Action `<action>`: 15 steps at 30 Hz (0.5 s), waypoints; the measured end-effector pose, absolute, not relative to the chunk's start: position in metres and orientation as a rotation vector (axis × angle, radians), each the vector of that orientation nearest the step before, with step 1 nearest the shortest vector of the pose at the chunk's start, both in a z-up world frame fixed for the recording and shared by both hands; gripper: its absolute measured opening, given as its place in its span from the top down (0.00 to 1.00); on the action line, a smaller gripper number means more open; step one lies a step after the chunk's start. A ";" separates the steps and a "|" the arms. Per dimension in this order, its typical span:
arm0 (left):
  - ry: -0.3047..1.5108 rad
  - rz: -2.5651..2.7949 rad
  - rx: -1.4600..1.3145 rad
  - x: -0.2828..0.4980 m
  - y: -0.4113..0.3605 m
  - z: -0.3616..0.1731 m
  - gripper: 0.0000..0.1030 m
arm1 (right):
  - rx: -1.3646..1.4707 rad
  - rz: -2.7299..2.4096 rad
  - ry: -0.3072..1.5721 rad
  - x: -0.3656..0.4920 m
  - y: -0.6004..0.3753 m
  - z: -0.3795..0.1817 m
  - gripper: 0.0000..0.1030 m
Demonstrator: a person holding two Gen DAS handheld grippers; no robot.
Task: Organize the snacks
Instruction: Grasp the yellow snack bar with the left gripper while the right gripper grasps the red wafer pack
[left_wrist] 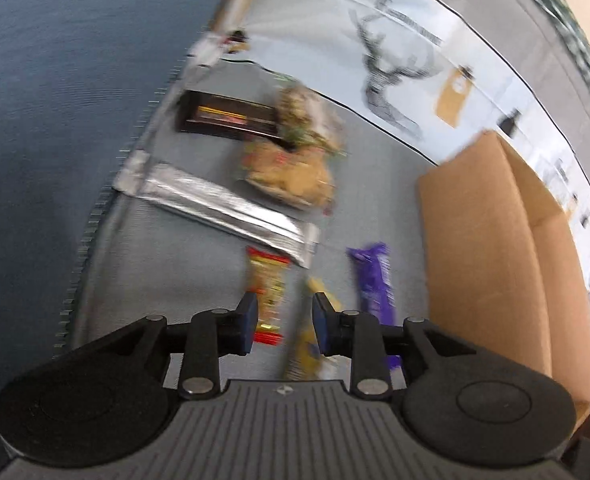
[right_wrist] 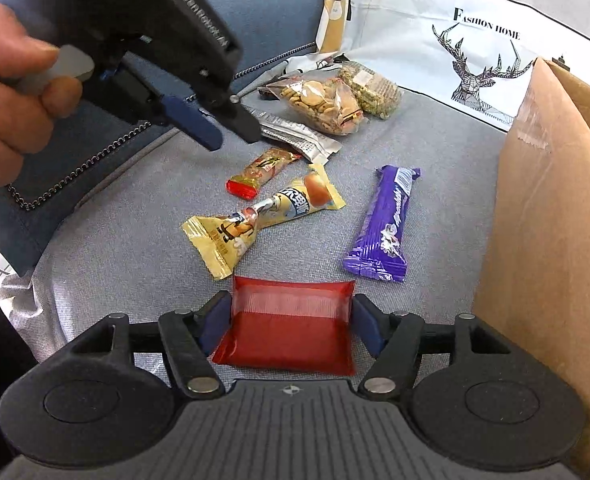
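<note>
Right tongs (right_wrist: 291, 320): jaws spread, 1 red packet (right_wrist: 291, 328) lying between them on the grey cushion surface (right_wrist: 135, 240); whether the blue pads (right_wrist: 365, 330) press its edges, cannot tell.

Ahead of the right tongs: yellow wrapper (right_wrist: 263, 216) with printed characters, not readable here; beyond it a small red-and-gold bar (right_wrist: 261, 168). Ahead and right: purple bar (right_wrist: 383, 224), white script illegible. Farther ahead: silver sachet (right_wrist: 295, 136), clear bag of biscuits (right_wrist: 323, 100), oat bar (right_wrist: 371, 88). White cloth (right_wrist: 475, 20) behind reads "FASHION HOME" above a stag drawing. Cardboard box (right_wrist: 555, 200) stands at right.

Left tongs (left_wrist: 284, 322): jaws apart with a narrow gap, nothing gripped, hanging above the yellow wrapper and red-and-gold bar. Left-wrist view blurred; no labels readable. A hand (right_wrist: 11, 112) holds this tool.
</note>
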State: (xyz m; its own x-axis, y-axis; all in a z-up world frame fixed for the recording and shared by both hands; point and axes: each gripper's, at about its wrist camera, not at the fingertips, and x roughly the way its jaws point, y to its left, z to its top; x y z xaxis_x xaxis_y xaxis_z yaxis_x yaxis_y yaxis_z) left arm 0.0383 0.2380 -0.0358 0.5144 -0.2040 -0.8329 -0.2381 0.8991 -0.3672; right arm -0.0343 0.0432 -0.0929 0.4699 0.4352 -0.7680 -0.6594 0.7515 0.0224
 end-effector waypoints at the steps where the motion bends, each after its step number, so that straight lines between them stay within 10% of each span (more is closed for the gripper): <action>1: 1.049 -0.004 -0.459 0.039 0.232 -0.036 0.69 | -0.294 0.682 0.846 -0.034 0.043 -0.093 0.33; 15: 1.220 -0.048 -0.244 0.051 0.197 -0.069 0.84 | -0.300 0.676 0.852 -0.031 0.044 -0.097 0.30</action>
